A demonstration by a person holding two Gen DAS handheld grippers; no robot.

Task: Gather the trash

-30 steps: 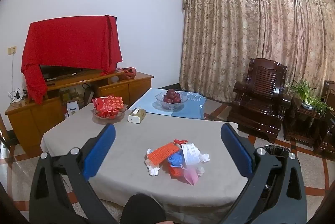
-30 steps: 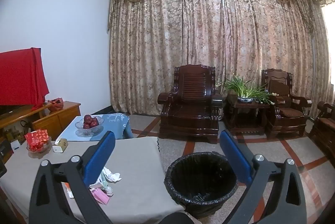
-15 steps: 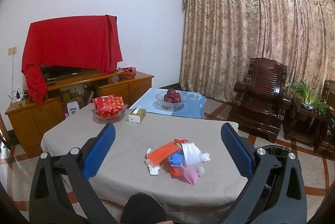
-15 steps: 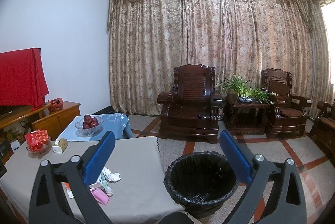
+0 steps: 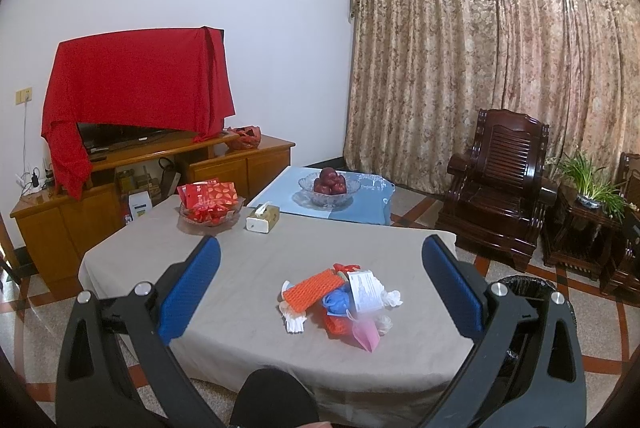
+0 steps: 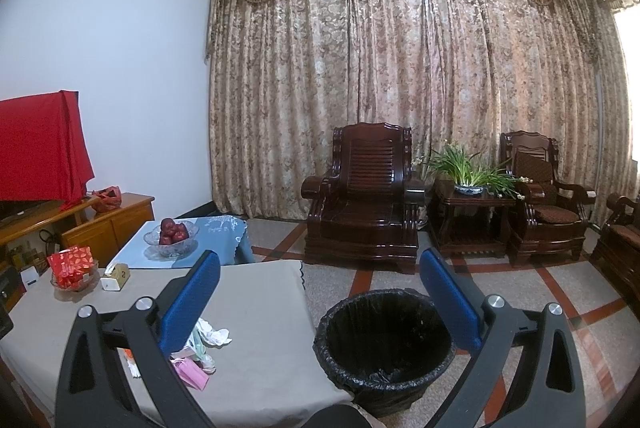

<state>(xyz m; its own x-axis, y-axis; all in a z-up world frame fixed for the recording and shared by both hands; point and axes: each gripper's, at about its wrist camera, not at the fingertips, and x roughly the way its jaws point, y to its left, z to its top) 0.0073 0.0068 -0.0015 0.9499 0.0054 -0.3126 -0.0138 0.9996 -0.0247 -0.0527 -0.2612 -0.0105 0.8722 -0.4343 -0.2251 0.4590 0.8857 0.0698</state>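
Observation:
A pile of trash [image 5: 340, 302] lies on the beige-covered table [image 5: 256, 260]: an orange foam net [image 5: 314, 289], a white card [image 5: 364, 292], blue, red and pink wrappers and white tissue. My left gripper [image 5: 320, 276] is open and empty, held above the table's near side, facing the pile. My right gripper [image 6: 318, 282] is open and empty, above the table's right edge. A black-lined trash bin [image 6: 384, 344] stands on the floor right of the table. Part of the pile [image 6: 200, 352] shows behind the right gripper's left finger.
A bowl of red packets [image 5: 210, 201], a tissue box [image 5: 262, 218] and a glass bowl of apples [image 5: 329, 183] sit at the table's far side. A TV cabinet [image 5: 120, 187] is left; dark wooden armchairs [image 6: 364, 195] and a plant stand [image 6: 472, 203] are beyond.

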